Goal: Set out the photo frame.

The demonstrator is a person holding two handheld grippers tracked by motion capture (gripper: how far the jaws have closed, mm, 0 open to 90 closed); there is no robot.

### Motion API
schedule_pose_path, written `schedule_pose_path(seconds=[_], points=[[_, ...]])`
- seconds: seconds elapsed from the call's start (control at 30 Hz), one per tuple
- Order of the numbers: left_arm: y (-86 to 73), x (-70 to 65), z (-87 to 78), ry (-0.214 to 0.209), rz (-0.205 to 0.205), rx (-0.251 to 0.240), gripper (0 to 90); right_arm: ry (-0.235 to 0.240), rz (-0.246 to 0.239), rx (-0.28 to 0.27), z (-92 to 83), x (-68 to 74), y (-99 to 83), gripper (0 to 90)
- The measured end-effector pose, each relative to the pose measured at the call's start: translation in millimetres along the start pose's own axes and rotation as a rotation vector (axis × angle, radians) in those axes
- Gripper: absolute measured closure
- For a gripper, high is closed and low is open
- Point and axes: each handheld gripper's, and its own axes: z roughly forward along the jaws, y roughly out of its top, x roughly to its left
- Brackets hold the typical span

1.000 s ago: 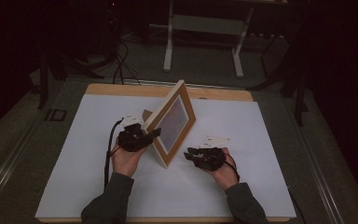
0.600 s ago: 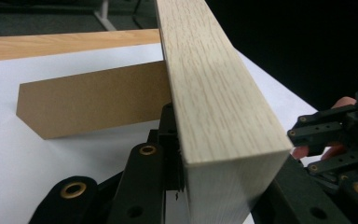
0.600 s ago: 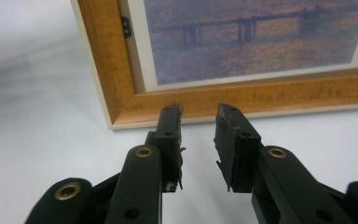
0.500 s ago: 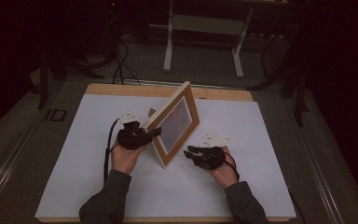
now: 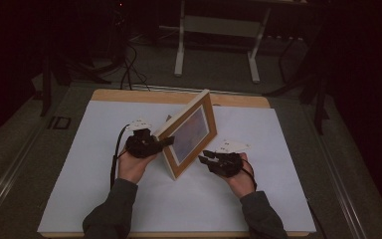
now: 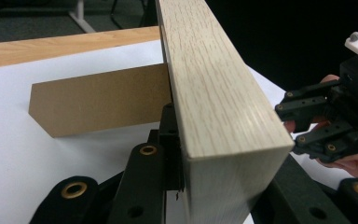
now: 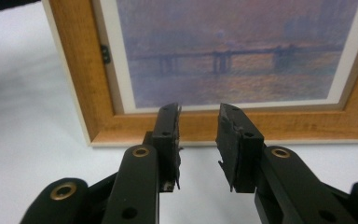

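High view: a wooden picture frame point(image 5: 189, 133) stands upright on the white sheet covering the worktop point(image 5: 69, 199), near the middle, its long axis running from close to the person out toward the far edge and slanting rightward. The left gripper point(image 5: 165, 142) is clamped on the frame's side edge from the back; in the left gripper view the pale wood edge point(image 6: 214, 93) sits squeezed between the black jaws, with the brown cardboard stand point(image 6: 98, 100) folded out behind it and resting on the sheet.

The right gripper point(image 5: 206, 158) hovers just in front of the frame's picture side, close to its near lower corner but apart from it. In the right gripper view its jaws stand parted with nothing between them, and they have just been opening a little further; beyond them lies the frame's bottom rail point(image 7: 270, 126) and the hazy purple print point(image 7: 233, 51).

The relation that matters: the frame lies straight ahead of the right gripper, its bottom rail crossing the gap between the jaws. The left hand already bears the frame, so any new grasp would likely fall to the right, and it would need to turn or shift to take an edge
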Motion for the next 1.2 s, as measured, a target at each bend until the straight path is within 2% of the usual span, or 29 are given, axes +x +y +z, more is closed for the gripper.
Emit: schedule_pose_path(seconds=[0.37, 0.63, 0.8, 1.2], points=[[1.3, 5.7, -1.9, -0.045, 0.021, 0.015, 75.0, -0.036, 0.033, -0.005, -1.7, -10.3, 5.2, 67.6], [1.7, 11.2, -3.3, -0.087, 0.015, 0.024, 75.2, -0.068, 0.063, -0.005, -2.7, -19.7, 8.2, 64.4], [2.0, 13.4, -4.0, -0.115, 0.032, 0.030, 75.2, -0.081, 0.080, -0.008, -2.3, -24.4, 5.8, 63.2], [1.7, 17.7, -3.8, -0.146, 0.038, 0.025, 75.2, -0.114, 0.096, -0.022, -7.5, -30.4, 8.2, 61.7]])
